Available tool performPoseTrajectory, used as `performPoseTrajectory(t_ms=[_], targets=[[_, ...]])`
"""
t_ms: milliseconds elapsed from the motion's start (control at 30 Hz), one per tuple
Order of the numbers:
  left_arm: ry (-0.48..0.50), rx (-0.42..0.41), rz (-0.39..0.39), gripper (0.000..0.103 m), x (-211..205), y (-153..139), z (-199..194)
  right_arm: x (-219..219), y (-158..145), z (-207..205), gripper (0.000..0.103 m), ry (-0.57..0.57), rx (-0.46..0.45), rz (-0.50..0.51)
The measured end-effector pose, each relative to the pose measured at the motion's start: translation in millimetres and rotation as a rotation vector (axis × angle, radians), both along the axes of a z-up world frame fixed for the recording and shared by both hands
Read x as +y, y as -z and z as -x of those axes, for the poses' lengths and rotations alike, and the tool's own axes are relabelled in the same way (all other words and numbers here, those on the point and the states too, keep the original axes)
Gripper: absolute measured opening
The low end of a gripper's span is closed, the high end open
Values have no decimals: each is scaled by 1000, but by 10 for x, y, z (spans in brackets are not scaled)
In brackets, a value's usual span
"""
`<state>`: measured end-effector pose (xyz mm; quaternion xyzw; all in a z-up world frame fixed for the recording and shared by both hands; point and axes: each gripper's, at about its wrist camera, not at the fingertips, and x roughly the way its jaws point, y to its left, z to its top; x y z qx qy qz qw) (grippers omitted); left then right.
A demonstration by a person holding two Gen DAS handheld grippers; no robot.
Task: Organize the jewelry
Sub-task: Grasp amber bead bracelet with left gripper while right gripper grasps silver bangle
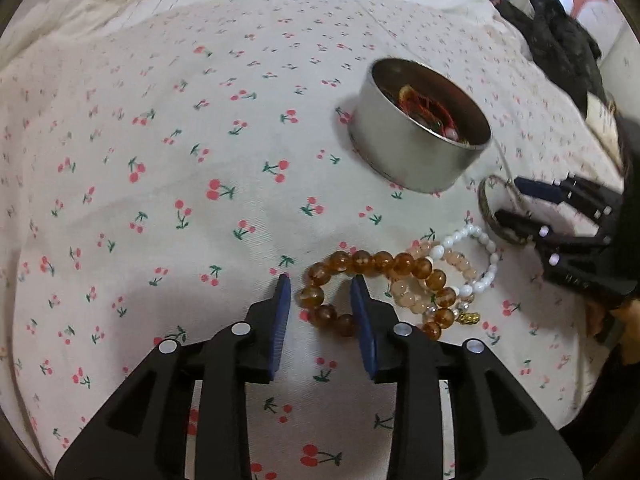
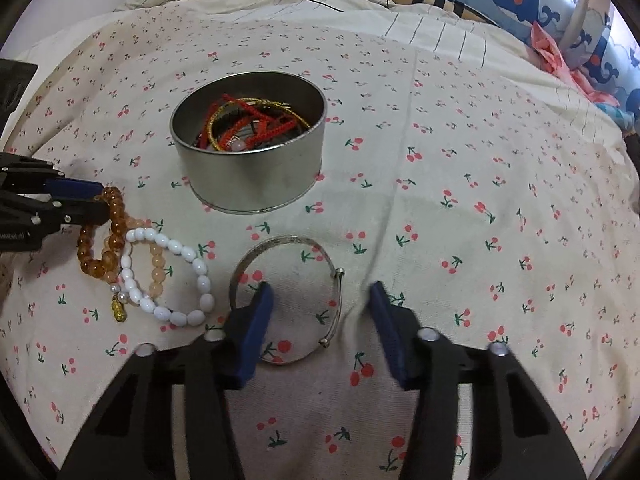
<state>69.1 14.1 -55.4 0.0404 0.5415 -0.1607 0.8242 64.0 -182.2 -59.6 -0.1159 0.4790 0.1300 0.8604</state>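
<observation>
Left tongs are sitting partly open, pads straddling one side of the amber bead bracelet; beads lie between the pads but the pads are not pressing them, so nothing is being held. Probably lining up for a pinch on the bead string.

Right tongs are standing about half open over the silver bangle: the left pad is inside the ring, the right pad outside past the clasp side, so the rim on that side lies between them. No contact showing, nothing gripped. Likely setting up to close on the rim, the only part thin enough to grip.

Landmark is the metal tin, open, on the cherry-print bedsheet. It is already holding red and gold cords, so it reads as the drop-off. The bangle is lying just in front of the tin. The amber bracelet, a white bead bracelet and a peach bead bracelet are piled overlapping, front-left of the tin, with a small gold charm at the near edge.
</observation>
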Motion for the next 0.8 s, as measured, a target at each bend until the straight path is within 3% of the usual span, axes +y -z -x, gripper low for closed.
performPoseTrajectory(t_ms=[67, 133, 167, 400, 533, 800], targets=[[22, -1, 10, 13, -54, -4, 23, -5, -3, 0, 30, 5, 1, 3], [43, -14, 5, 10, -78, -33, 55, -36, -29, -4, 8, 21, -3, -1], [52, -32, -2, 10, -105, -60, 74, -52, -45, -3, 6, 25, -1, -16], [14, -74, 14, 10, -41, -201, 69, -40, -173, 32, 4, 13, -34, -67], [4, -53, -10, 10, -19, -141, 43, -15, -14, -56, 5, 15, 32, -56], [11, -20, -52, 11, -113, -16, 16, -3, 17, -43, 4, 18, 27, -45]])
